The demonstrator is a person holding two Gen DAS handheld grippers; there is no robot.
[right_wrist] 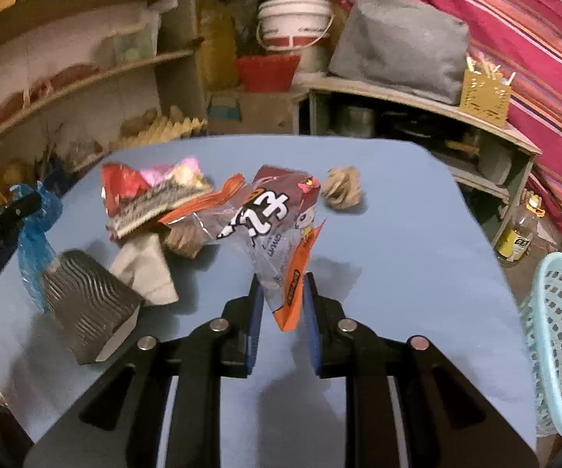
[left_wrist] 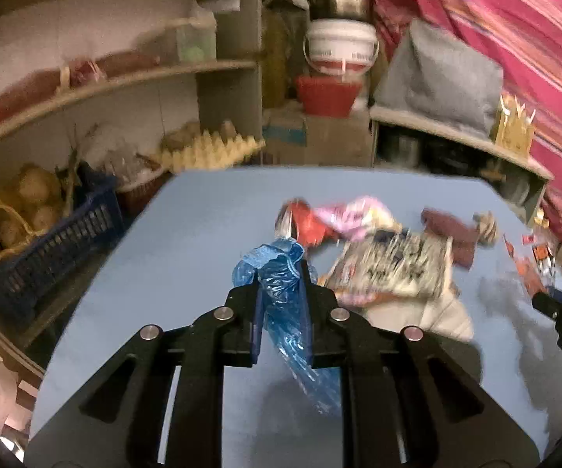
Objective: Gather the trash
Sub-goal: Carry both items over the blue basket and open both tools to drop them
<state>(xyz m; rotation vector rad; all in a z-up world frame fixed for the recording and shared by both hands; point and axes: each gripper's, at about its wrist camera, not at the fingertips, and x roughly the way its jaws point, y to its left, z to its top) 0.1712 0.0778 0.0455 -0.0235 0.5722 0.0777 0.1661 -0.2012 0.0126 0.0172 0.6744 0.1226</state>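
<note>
My left gripper (left_wrist: 282, 277) is shut on a crumpled blue plastic bag (left_wrist: 284, 304) and holds it above the blue table (left_wrist: 187, 241). It also shows at the left edge of the right wrist view (right_wrist: 35, 230). My right gripper (right_wrist: 281, 288) is shut on a maroon and orange snack wrapper (right_wrist: 277, 226), lifted off the table. A pile of trash lies mid-table: a red wrapper (right_wrist: 121, 187), a pink wrapper (right_wrist: 179, 169), a printed packet (right_wrist: 156, 204), a beige paper (right_wrist: 148, 269), a ribbed grey paper cup (right_wrist: 85, 304) and a crumpled brown paper ball (right_wrist: 343, 193).
A light blue plastic basket (right_wrist: 557, 335) stands off the table's right edge. A bottle (right_wrist: 518, 234) is on the floor at right. Shelves with egg trays (left_wrist: 210, 152), a dark crate of potatoes (left_wrist: 43, 249) and buckets (right_wrist: 294, 23) lie behind the table.
</note>
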